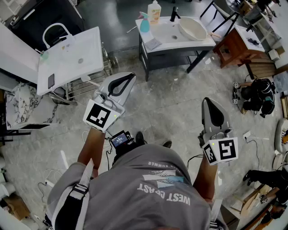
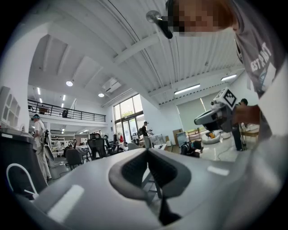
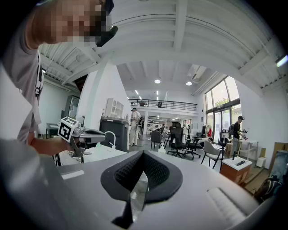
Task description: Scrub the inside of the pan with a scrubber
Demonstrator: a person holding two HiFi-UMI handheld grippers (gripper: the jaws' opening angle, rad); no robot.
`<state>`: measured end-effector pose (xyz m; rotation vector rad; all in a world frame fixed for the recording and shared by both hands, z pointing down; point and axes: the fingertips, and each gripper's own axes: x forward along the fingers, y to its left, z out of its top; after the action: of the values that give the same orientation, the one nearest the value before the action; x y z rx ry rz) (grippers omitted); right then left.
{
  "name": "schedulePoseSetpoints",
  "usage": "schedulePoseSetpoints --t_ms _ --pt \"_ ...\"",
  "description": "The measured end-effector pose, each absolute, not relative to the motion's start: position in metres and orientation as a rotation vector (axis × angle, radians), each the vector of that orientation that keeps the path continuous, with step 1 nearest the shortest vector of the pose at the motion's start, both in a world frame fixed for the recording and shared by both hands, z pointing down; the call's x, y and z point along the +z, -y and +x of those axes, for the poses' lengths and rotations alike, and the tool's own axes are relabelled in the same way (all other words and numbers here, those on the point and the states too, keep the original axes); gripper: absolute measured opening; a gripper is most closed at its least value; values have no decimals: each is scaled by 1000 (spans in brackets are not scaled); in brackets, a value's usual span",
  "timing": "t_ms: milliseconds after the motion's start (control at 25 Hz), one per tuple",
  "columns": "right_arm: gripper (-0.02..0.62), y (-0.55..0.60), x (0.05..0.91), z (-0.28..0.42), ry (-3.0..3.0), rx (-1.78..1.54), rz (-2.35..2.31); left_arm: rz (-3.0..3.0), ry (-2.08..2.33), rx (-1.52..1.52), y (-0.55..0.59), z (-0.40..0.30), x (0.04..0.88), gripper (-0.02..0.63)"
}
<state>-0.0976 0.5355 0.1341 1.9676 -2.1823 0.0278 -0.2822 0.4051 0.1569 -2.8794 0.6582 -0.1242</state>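
Observation:
In the head view a beige round pan [image 1: 192, 28] lies on a white counter [image 1: 180, 42] across the floor, far ahead of me. A grey scrubber-like pad [image 1: 153, 43] rests at the counter's near left corner, beside a blue spray bottle [image 1: 145, 23] and a soap bottle [image 1: 154, 11]. My left gripper [image 1: 132, 76] is held up at chest height, jaws shut and empty. My right gripper [image 1: 210, 100] is likewise raised, shut, and holds nothing. In the left gripper view the shut left gripper [image 2: 147, 151] points into the room; the right gripper [image 3: 143, 153] does the same in its own view.
A white sink unit [image 1: 67, 58] with an arched tap stands at the left. A wooden side table [image 1: 236, 45] is to the right of the counter, with dark bags [image 1: 258, 96] on the floor. Cables and a socket strip [image 1: 246, 134] lie near my feet.

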Motion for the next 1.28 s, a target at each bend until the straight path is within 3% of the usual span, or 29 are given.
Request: schedulePoseSetpoints --t_ms 1280 --pt "2 -499 137 -99 2224 96 2001 -2918 -600 -100 -384 -277 169 3"
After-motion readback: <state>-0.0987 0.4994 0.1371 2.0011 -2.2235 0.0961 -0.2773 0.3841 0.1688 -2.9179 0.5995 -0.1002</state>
